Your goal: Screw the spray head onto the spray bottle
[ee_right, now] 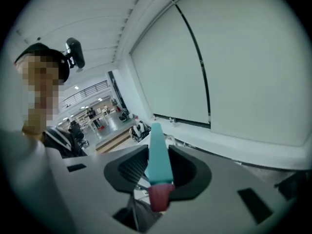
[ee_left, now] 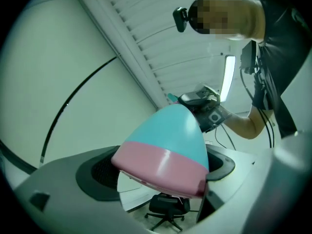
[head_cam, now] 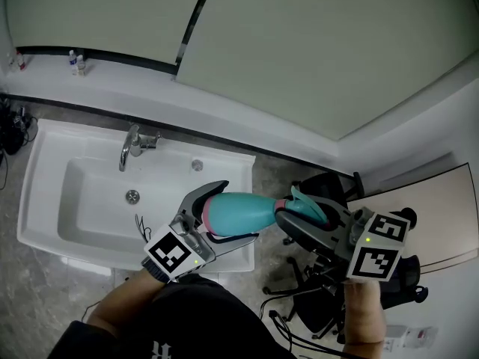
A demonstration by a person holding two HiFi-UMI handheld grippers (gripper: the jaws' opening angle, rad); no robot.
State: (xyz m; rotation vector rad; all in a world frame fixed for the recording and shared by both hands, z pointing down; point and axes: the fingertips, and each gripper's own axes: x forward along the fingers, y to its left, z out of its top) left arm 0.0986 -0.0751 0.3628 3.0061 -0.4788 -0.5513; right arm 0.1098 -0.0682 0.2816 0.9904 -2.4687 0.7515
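Observation:
A spray bottle [head_cam: 239,213] with a teal body and a pink base lies sideways in the air over the sink's right corner. My left gripper [head_cam: 233,212] is shut on its base end; in the left gripper view the bottle [ee_left: 165,145] fills the gap between the jaws and points away. At the bottle's neck sits the teal spray head [head_cam: 303,203], with my right gripper [head_cam: 293,217] shut on it. In the right gripper view the spray head [ee_right: 158,155] stands between the jaws, its pink tip nearest the camera. The joint between neck and head is hidden.
A white sink [head_cam: 45,200] with a chrome faucet [head_cam: 131,144] lies below left. A black office chair [head_cam: 322,305] stands below the right gripper. Small bottles [head_cam: 77,63] sit on the far ledge by the wall.

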